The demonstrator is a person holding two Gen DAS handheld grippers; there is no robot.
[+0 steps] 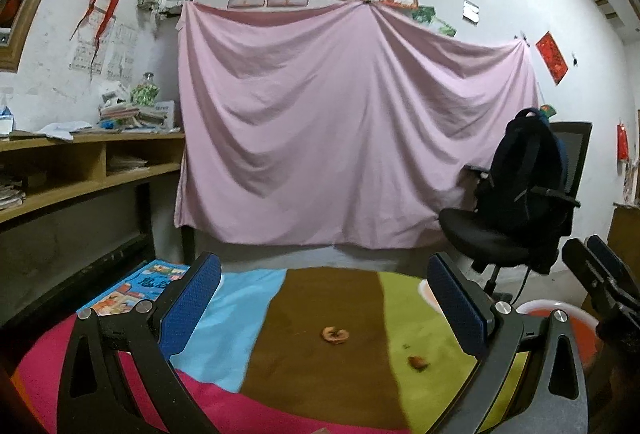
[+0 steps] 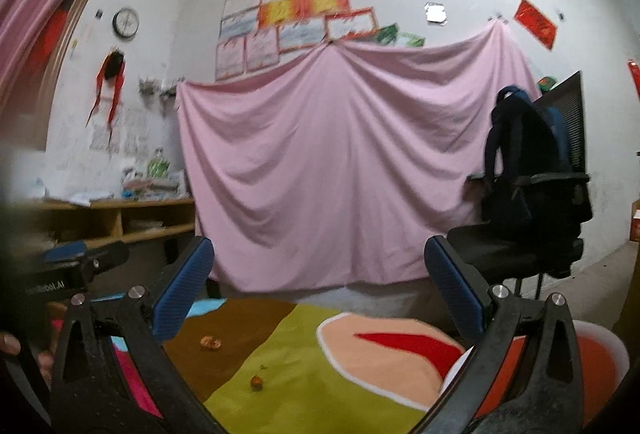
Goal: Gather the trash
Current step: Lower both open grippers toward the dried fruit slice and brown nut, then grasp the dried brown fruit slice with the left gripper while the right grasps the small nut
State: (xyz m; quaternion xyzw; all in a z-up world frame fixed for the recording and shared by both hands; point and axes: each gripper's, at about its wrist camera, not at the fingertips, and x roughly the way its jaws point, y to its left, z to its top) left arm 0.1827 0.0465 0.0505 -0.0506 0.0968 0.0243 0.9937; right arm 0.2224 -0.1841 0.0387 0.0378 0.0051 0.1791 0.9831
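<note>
Striped cloth surface (image 1: 328, 298) fills the lower frame. Red bin (image 1: 576, 322) sits at lower right. Both tongs, left (image 1: 326, 298) and right (image 2: 320, 286), are spread wide, empty. Peel scrap (image 1: 335, 335) lies lower centre on the brown stripe, smaller bit (image 1: 418, 363) right of it: drop straight down, straddle, then close.

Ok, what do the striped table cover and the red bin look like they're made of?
Striped table cover: soft matte fabric, probably fleece or felt, since it drapes without shine. Red bin: likely smooth plastic with a pale rim, though blurred and mostly hidden.
</note>
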